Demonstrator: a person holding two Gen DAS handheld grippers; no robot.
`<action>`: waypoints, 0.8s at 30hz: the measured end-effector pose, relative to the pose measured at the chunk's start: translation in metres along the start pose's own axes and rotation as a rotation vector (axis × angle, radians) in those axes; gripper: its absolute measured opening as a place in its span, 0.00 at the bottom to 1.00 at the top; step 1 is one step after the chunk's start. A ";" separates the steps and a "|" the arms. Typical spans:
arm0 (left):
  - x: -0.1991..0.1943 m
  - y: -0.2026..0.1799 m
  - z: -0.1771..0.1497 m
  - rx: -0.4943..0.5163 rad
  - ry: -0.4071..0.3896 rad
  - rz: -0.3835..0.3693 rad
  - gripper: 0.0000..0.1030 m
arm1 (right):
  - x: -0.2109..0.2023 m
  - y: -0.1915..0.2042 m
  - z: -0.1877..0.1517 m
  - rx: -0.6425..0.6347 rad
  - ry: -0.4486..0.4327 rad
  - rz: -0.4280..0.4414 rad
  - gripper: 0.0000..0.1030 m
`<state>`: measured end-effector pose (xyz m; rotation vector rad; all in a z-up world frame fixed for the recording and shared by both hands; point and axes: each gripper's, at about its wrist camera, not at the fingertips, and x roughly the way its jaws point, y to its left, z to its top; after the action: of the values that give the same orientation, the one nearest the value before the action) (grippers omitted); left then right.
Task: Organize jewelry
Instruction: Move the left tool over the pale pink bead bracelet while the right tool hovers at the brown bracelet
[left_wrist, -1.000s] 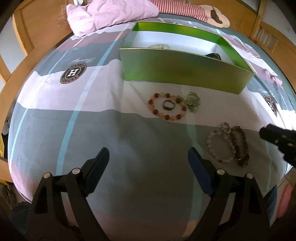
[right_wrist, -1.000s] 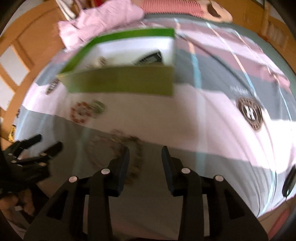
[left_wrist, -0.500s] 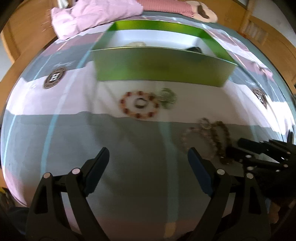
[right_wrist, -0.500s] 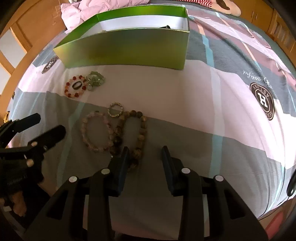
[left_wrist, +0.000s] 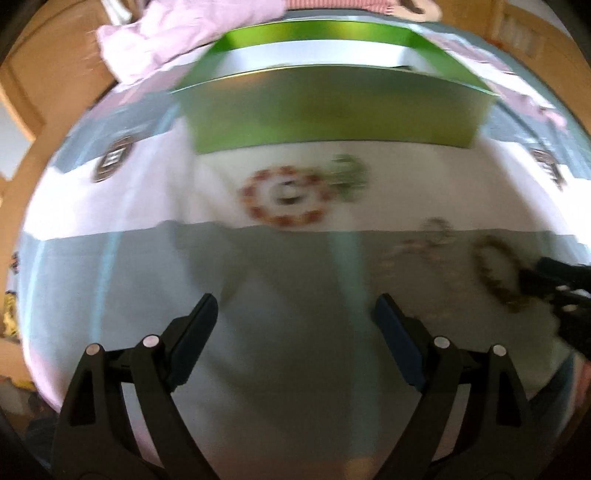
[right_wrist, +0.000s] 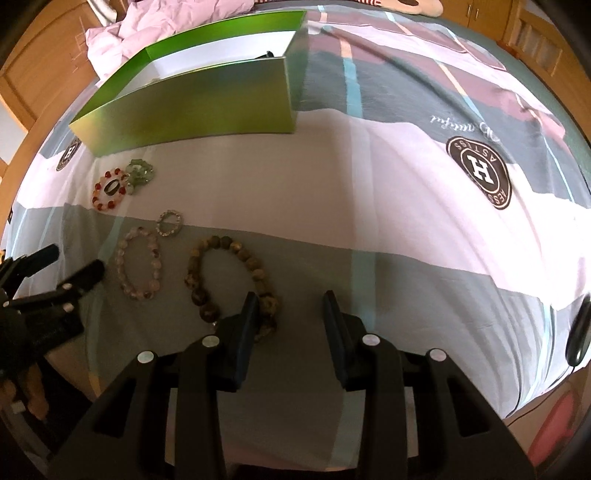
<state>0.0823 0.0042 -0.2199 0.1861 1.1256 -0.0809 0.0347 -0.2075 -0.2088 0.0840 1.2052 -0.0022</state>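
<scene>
My left tongs (left_wrist: 295, 314): wide open, holding nothing.
My right tongs (right_wrist: 290, 314): half open, empty, I think; left finger beside brown bead bracelet (right_wrist: 229, 280).
Other bracelets: on bedsheet (right_wrist: 406, 184), before green box (right_wrist: 192, 110).

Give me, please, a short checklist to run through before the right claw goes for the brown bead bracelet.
1. Right claw empty, jaws apart: ok.
2. Brown bead bracelet straddled by the jaws: not ok; only the left finger overlaps it.
3. Pale pink bracelet lies apart from the brown one: ok.
4. Left claw open, holding nothing: ok.
5. Green box open on top: ok.
6. Room inside the box: cannot tell.
</scene>
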 end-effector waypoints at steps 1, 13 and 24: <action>0.001 0.009 -0.001 -0.017 0.006 0.014 0.84 | 0.000 -0.001 0.000 0.001 -0.001 0.001 0.35; -0.013 0.022 -0.002 -0.101 -0.033 -0.093 0.84 | 0.000 0.009 0.000 0.003 -0.005 0.013 0.35; 0.008 -0.032 0.004 0.034 -0.004 -0.083 0.85 | -0.002 0.010 -0.001 -0.001 -0.014 0.018 0.36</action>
<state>0.0843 -0.0280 -0.2292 0.1690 1.1285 -0.1741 0.0329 -0.1979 -0.2066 0.0936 1.1907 0.0139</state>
